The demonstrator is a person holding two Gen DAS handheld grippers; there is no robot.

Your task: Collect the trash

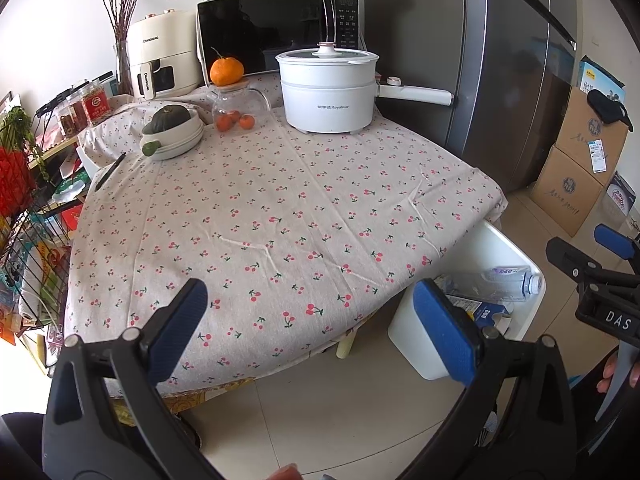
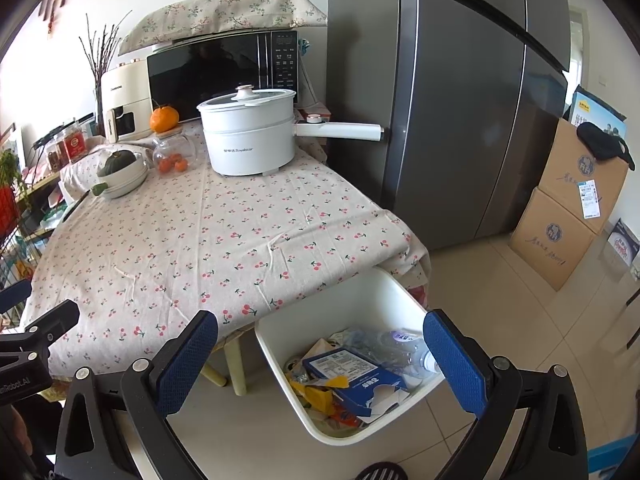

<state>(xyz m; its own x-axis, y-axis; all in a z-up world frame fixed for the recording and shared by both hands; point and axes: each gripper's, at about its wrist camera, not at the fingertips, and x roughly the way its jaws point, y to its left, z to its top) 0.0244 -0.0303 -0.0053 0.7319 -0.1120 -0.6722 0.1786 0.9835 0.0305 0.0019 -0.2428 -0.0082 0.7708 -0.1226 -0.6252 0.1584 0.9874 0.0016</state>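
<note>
A white trash bin (image 2: 280,356) stands on the floor at the table's near right corner, partly under the cloth. It holds a blue carton (image 2: 352,372), a clear plastic bottle (image 2: 396,344) and crumpled wrappers. In the left wrist view the bin (image 1: 420,344) shows the same bottle (image 1: 508,280). My left gripper (image 1: 316,320) is open with nothing in it, over the table's front edge. My right gripper (image 2: 320,364) is open and empty, just above the bin. The right gripper also shows at the left wrist view's right edge (image 1: 612,248).
The table (image 1: 280,208) has a cherry-print cloth. At its back stand a white electric pot (image 1: 328,88), a glass jar of oranges (image 1: 236,114), a bowl with a squash (image 1: 172,132), a microwave (image 1: 272,32). A fridge (image 2: 460,100) and cardboard boxes (image 2: 560,216) are right; a wire rack (image 1: 28,240) left.
</note>
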